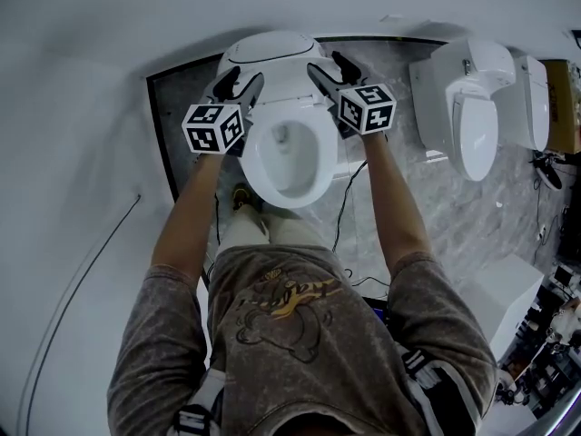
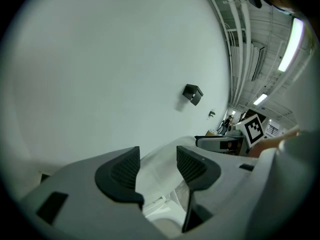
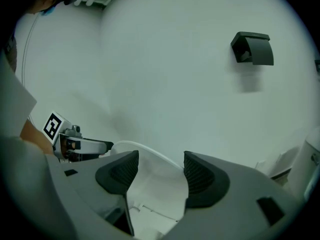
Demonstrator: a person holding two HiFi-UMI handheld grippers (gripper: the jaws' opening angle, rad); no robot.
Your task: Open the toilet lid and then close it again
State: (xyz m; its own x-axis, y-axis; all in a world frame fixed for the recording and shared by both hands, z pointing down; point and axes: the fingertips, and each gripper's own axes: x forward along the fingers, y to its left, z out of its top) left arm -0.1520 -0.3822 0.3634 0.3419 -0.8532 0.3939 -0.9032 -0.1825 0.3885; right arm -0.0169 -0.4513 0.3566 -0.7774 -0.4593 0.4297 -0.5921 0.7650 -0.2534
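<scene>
Grey printed shirt (image 1: 290, 334) fills foreground of head view. Both arms reach toward toilet, where toilet lid (image 1: 270, 48) stands raised against wall and bowl (image 1: 289, 157) lies open below. Left hand-held gripper (image 1: 241, 86) at lid's left edge, right hand-held gripper (image 1: 329, 69) at its right edge. Jaws of both apart, white lid showing in gap, clamped on nothing. Second toilet (image 1: 472, 107) stands well apart to right.

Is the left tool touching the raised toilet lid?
Cannot tell: the left gripper view shows the lid between parted jaws of the left tool; contact or gap unclear.
</scene>
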